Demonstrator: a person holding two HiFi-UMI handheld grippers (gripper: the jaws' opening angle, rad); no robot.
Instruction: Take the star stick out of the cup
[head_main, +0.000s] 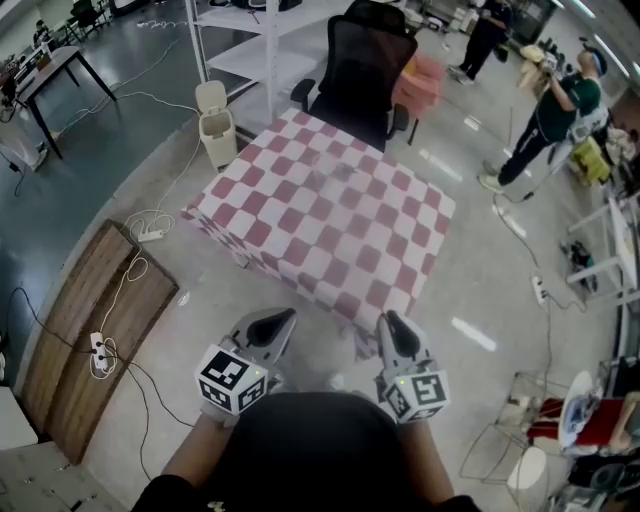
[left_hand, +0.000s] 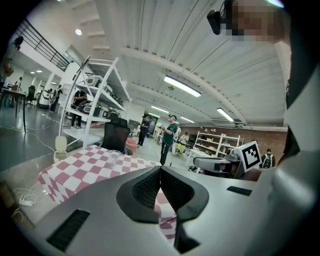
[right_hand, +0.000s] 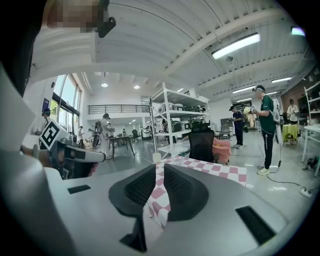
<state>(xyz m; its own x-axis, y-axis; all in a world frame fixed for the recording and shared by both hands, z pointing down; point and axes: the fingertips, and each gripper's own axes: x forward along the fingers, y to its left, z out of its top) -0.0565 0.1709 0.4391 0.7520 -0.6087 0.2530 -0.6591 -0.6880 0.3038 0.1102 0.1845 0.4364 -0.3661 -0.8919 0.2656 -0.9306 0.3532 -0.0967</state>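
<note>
On the table (head_main: 330, 235), under its red-and-white checked cloth, the only container I can pick out is a faint, clear shape toward the far edge, near the black office chair (head_main: 365, 70). It may be the cup (head_main: 338, 175), but it is too blurred to be sure. What sits in it cannot be made out, so the star stick does not show clearly in any view, and neither its look nor its exact place can be told.

The person stands off the table's near corner with the 2 grippers held low and close to the body, well apart from the far edge. The left gripper (head_main: 288, 318) has its jaws closed tip to tip with nothing between them; only the checked cloth shows past them. The right gripper (head_main: 388, 320) has its jaws drawn together as well, gripping nothing and touching nothing.

A small white bin (head_main: 214, 122) stands on the floor beside the table's left corner, and a wooden board (head_main: 95, 330) lies on the floor further left. A person in green (head_main: 555, 105) stands off to the right.
</note>
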